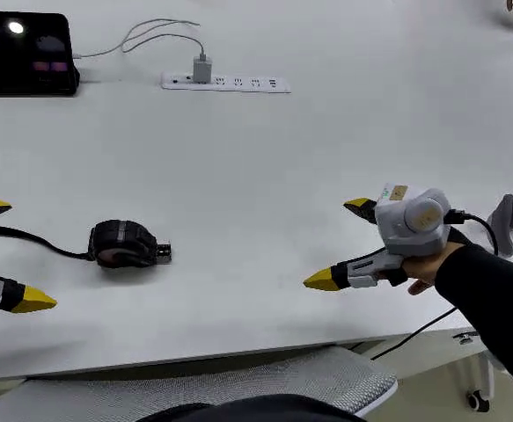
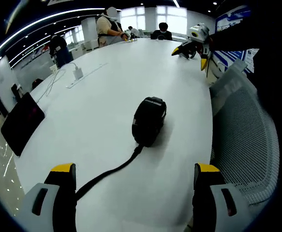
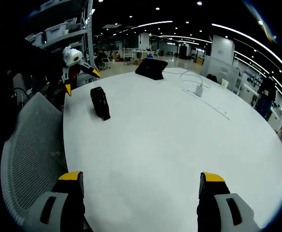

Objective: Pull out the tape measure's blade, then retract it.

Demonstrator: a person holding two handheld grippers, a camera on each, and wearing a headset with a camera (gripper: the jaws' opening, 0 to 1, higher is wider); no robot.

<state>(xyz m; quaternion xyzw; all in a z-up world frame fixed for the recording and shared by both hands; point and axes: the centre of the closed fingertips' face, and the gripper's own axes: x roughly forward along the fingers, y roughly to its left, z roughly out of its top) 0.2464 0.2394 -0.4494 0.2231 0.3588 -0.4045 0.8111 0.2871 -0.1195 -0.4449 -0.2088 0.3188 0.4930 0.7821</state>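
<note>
**Ahead of the left tongs (image 2: pixel 135 170): tape measure (image 1: pixel 122 243)**

It is laid on the white table (image 1: pixel 265 158), its strap (image 1: pixel 27 236) trailing between those released tongs. The right tongs (image 1: pixel 339 243) are held released, well apart. Beyond, a power strip (image 1: pixel 225 83) and a dark tablet (image 1: pixel 23 53) are seen in a strip-lit hall (image 3: pixel 179 43).

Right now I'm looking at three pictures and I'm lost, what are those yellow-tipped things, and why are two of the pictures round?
There is no robot: a person holds a two-jaw tool in each hand. The rectangular picture comes from a camera on the person's head, looking down at the white table. The two round pictures come from cameras riding on the tools, each looking out between its own yellow-tipped jaws. The left tool and the right tool are both open and hold nothing. Between them lies a black tape measure, its blade not pulled out. Farther back sit a tablet and a power strip.
</note>
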